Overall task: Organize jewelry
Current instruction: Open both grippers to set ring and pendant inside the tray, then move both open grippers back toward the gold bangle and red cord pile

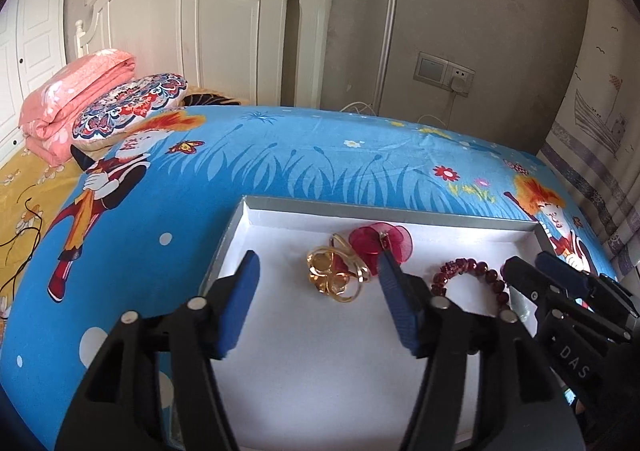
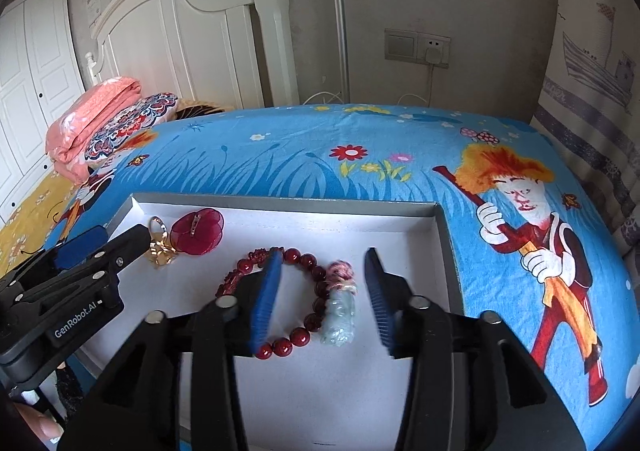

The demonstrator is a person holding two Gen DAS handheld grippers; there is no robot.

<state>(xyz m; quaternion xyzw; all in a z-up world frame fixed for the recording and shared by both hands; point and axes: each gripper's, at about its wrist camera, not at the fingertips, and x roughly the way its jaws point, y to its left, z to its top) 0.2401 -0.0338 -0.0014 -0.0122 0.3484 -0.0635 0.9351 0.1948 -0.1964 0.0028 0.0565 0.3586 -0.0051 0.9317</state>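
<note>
The jewelry lies inside a shallow white cardboard box with a grey rim (image 2: 444, 227), which rests on a bed covered by a blue cartoon-print sheet (image 2: 360, 139).

A dark red beaded bracelet (image 2: 298, 339) sits at centre frame in the right wrist view, touching a pale green carved pendant with a mauve bead top (image 2: 340, 315) just to its right. In the upper left of that view lie a translucent red flower-shaped hair clip (image 2: 198, 231) and, touching its left edge, a gold-coloured openwork brooch (image 2: 160, 247).

Count: one box, one bracelet, one pendant, one red clip, one gold piece; four jewelry items in all.

The right gripper (image 2: 322, 291) hangs over the bracelet and pendant with its blue-padded fingers (image 2: 264, 299) apart; the left pad overlaps the bracelet's ring in the picture, yet nothing is clamped. The left gripper (image 1: 320, 303) hovers over the gold piece and clip, fingers likewise apart and empty.

Judgement on the step in hand: the items appear deposited, and spacing them is what remains. Each approach should straddle one piece only, since the bracelet touches the pendant and the clip touches the gold piece. The beads will likely roll and the strand sag, so a grip across a single bead run is advisable. The grippers sit close together; moving one at a time avoids contact.
</note>
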